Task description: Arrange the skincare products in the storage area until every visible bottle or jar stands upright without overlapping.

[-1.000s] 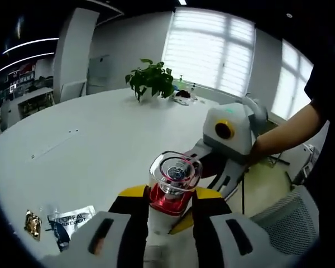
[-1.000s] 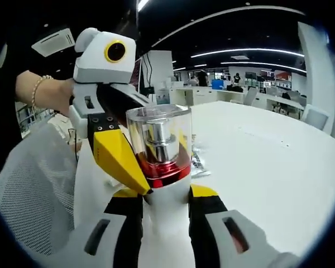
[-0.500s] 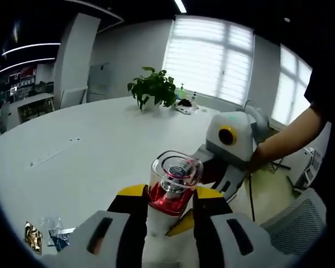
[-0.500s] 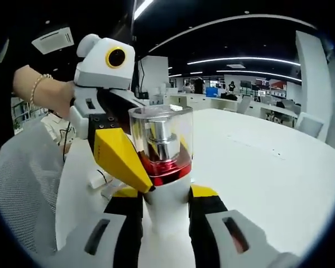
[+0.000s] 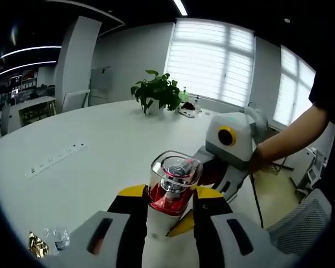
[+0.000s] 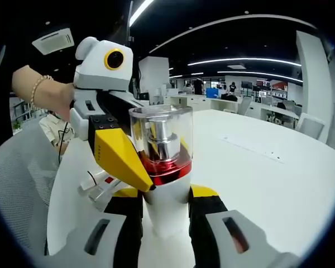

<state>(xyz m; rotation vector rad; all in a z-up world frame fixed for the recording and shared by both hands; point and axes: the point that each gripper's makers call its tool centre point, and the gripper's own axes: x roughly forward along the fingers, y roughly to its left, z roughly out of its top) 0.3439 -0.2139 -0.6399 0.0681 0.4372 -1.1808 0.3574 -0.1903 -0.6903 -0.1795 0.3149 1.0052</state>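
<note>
A white pump bottle with a red collar and a clear cap over a silver pump stands upright in the air above the white table. My left gripper is shut on its body just below the red collar. In the right gripper view the same bottle sits between the jaws of my right gripper, also shut on it. The left gripper's yellow finger presses the bottle at the red collar from the left. In the left gripper view the right gripper's yellow finger reaches in from the right.
A potted plant stands at the table's far side. Product sachets lie at the near left edge. A mesh chair is beside the table, seen also as grey mesh. A small white item lies on the table.
Both cameras have tilted or risen a little, so the sachets have slid toward the bottom of the left gripper view. The bottle stays clamped in both grippers.
</note>
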